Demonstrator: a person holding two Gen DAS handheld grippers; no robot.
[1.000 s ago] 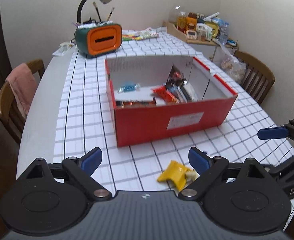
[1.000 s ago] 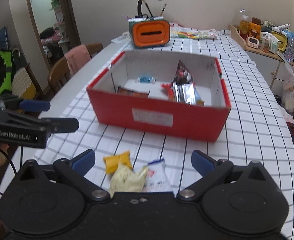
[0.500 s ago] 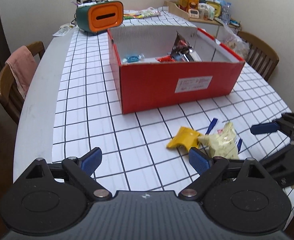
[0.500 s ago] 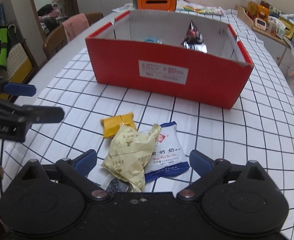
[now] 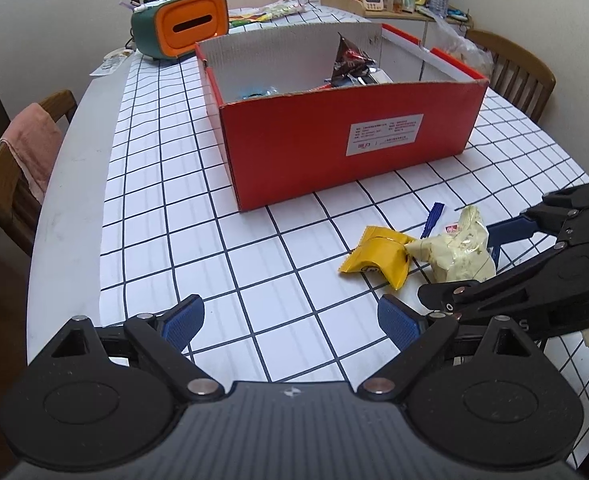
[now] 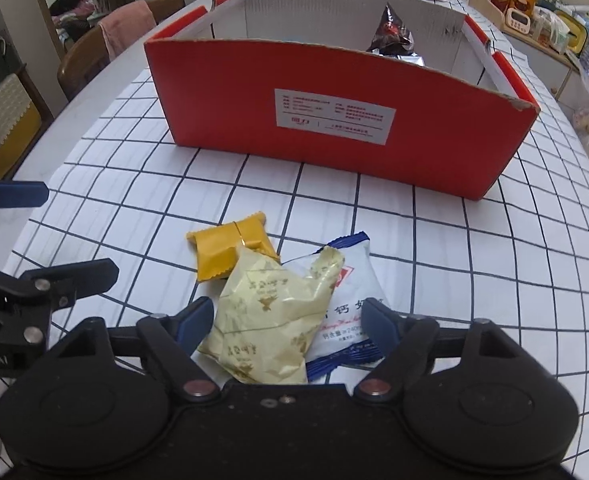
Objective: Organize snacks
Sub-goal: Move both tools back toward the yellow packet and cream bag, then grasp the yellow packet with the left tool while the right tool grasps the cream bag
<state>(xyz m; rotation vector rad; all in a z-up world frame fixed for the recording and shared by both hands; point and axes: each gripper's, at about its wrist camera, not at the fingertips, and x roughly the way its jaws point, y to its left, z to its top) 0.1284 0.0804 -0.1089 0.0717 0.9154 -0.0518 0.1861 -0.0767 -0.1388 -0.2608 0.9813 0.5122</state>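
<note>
Three loose snack packets lie in a small heap on the bench in front of the red box [image 6: 334, 120]. The right gripper [image 6: 284, 322] has been closing its fingers around the cream packet [image 6: 270, 312], apparently not yet pinching. Light, crinkly, slippery film: grip the puffed middle. The left gripper [image 5: 290, 320] waits, fingers spread, empty.

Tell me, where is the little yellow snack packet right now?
The yellow packet lies on the checked tablecloth in front of the red box, touching the cream packet's far left corner in the right wrist view.
</note>
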